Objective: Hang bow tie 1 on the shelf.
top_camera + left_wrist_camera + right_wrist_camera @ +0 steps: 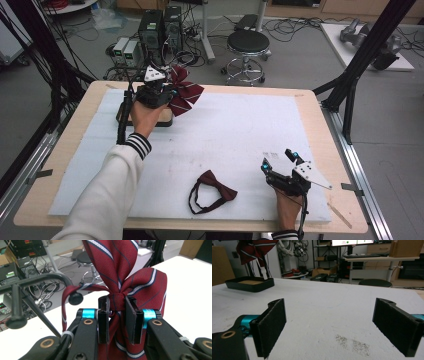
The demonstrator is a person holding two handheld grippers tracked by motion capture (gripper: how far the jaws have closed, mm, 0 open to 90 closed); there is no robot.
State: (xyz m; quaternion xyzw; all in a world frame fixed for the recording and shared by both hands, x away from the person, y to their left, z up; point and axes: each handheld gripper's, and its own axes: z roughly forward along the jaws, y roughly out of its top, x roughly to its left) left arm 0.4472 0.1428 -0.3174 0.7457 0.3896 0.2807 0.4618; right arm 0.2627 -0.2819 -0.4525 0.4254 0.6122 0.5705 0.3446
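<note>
- Left gripper [117, 312] pinching striped bow [120, 272] at its centre knot, black pads pressed on either side of the knot band.
- Bow of woven dark-red fabric with white and navy diagonal stripes; broad loops fanning up and down from the knot, a thin strap [64, 305] of the same cloth trailing off to one side.
- In the high view, the bow [186, 92] held above the far-left part of the table, just beside a shallow tray [167, 119].
- Tray seen in the right gripper view [249, 283] as a low black rectangle with rounded corners and a tan, cork-like floor.
- Right gripper [281, 159] resting low at the near-right, jaws spread wide with nothing between them; flat black pads with a rough, foam-like face, teal metal collars behind.
- Plain bow tie [212, 190] lying flat near the front edge, solid maroon, matte, with a dark neck loop curled beside it; well apart from both grippers.
- White foam sheet [240, 130] covering most of the table, faintly scuffed, with a patch of dark specks [353, 343] ahead of the right gripper.
- Pale wood tabletop [95, 95] showing as a border around the sheet.
- Grey floor beyond, strewn with cables; a round black stool [248, 45] on a chrome base and black computer cases [160, 30] behind the table.
</note>
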